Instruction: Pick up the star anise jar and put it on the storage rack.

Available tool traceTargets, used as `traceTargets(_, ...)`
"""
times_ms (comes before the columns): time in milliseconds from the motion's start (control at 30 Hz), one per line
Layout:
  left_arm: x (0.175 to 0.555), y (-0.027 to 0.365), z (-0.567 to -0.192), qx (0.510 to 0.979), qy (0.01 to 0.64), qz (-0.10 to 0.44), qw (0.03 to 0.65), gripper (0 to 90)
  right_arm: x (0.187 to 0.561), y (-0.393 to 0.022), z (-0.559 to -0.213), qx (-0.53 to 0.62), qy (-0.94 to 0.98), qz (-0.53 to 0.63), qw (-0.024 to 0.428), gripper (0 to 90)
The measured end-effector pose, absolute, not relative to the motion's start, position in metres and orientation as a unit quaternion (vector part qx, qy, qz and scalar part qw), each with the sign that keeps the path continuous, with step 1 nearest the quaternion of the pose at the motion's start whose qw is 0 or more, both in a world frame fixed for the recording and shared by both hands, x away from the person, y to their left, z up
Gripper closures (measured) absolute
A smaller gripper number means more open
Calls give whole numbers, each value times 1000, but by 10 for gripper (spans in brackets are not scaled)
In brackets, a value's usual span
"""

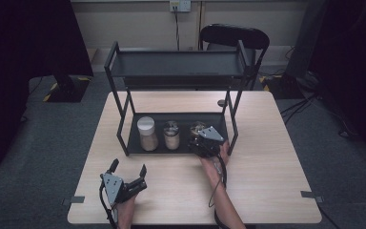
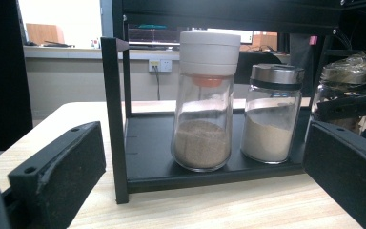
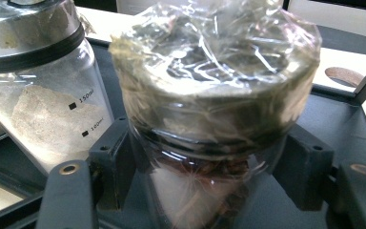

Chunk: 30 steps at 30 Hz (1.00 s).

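Three jars stand on the bottom shelf of a black rack [image 1: 176, 148]. At the left is a white-capped jar [image 1: 147, 133] [image 2: 205, 100] of brown powder, in the middle a metal-lidded jar [image 1: 171, 135] [image 2: 271, 114] [image 3: 33, 90] of pale powder. At the right is a jar with plastic wrap over its top [image 1: 198, 129] [image 3: 214, 105] [image 2: 348, 90]. My right gripper [image 1: 204, 143] [image 3: 214, 167] is shut on this wrapped jar, jaws pressing both sides. My left gripper [image 1: 128, 169] [image 2: 205, 191] rests on the table in front of the rack, open and holding nothing.
The rack has an upper shelf [image 1: 176, 64] with nothing on it. A dark chair [image 1: 233, 36] stands behind the light wooden table [image 1: 267, 157]. A small dark round spot [image 1: 221, 102] marks the table behind the rack. The rack's posts [image 2: 114, 119] stand close to the jars.
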<state>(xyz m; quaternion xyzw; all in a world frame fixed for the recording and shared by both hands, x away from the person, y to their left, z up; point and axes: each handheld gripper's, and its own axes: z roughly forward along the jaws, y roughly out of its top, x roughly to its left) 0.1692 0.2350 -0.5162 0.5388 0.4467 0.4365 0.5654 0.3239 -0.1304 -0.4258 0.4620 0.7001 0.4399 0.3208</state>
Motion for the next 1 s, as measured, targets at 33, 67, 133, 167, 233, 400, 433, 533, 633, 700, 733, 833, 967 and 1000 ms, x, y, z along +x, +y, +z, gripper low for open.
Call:
traceTargets(33,169,235,-516,539,447,436,565,2,324,-131,-426,462,700,441,320,306)
traceTargets(67,169,235,-516,539,447,436,565,2,324,-131,-426,461,700,441,321,302)
traceTargets(133,169,235,-516,539,446,436,565,2,323,-131,-427,460,698,443,325,273)
traceTargets(167,169,235,-516,539,446,436,565,1,323,-131,-428,460,696,444,326,258)
traceTargets(233,169,235,-516,539,446,436,565,1,323,-132,-427,462,695,446,324,222)
traceTargets(400,169,235,-516,540,446,436,565,1,322,-134,-429,466,685,453,328,139)
traceTargets(433,169,235,-516,540,446,436,565,1,321,-133,-429,468,682,452,333,112)
traceTargets(533,169,235,-516,540,446,436,565,1,318,-131,-432,467,673,457,347,56)
traceTargets(633,169,235,-516,540,446,436,564,2,318,-133,-430,471,672,459,341,33)
traceTargets(700,169,235,-516,541,446,436,564,2,317,-133,-430,470,672,460,341,21)
traceTargets(733,169,235,-516,540,446,436,564,2,317,-133,-430,471,672,461,339,17)
traceTargets(833,169,235,-516,540,446,436,564,1,316,-134,-430,470,669,466,339,11)
traceTargets(967,169,235,-516,540,446,436,565,2,313,-133,-429,468,662,472,347,1)
traceTargets(1000,169,235,-516,540,446,437,564,1,312,-133,-428,468,660,473,349,0)
